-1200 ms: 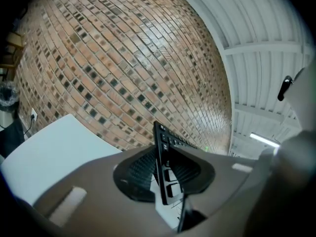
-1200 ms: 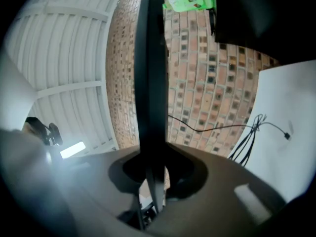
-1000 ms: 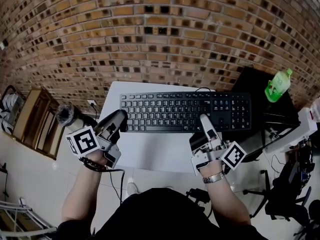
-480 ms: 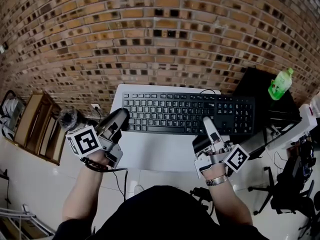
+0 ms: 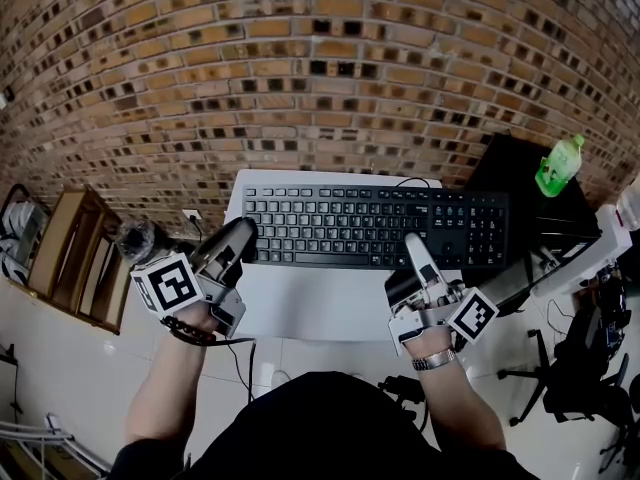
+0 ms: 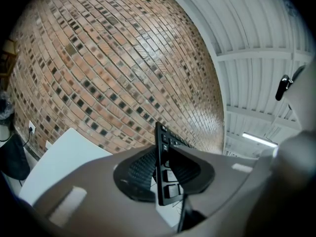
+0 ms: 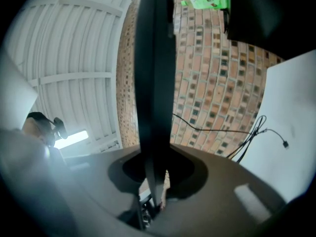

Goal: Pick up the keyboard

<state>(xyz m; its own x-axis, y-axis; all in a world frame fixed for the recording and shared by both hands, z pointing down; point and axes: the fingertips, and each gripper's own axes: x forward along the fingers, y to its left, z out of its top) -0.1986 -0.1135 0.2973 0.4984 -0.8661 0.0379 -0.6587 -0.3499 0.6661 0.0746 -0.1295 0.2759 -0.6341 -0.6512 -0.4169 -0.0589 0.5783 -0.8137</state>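
A black full-size keyboard (image 5: pixel 375 226) hangs level over the white table (image 5: pixel 300 313), close to the brick wall. My left gripper (image 5: pixel 240 240) is shut on its left front corner, and my right gripper (image 5: pixel 415 253) is shut on its front edge right of the middle. In the left gripper view the keyboard (image 6: pixel 163 152) runs edge-on between the jaws of the left gripper (image 6: pixel 163 179), keys facing right. In the right gripper view the keyboard (image 7: pixel 153 83) is a dark vertical bar clamped in the right gripper (image 7: pixel 153 181).
A green bottle (image 5: pixel 558 165) stands on a black surface (image 5: pixel 515 183) to the right. A wooden shelf (image 5: pixel 75 253) stands low at the left. A black office chair (image 5: pixel 570 388) is at the lower right. A cable (image 7: pixel 247 132) trails behind the keyboard.
The keyboard and both grippers have shifted slightly right and upward together over the second. Over the last half second hardly anything has moved. Both grips look the same.
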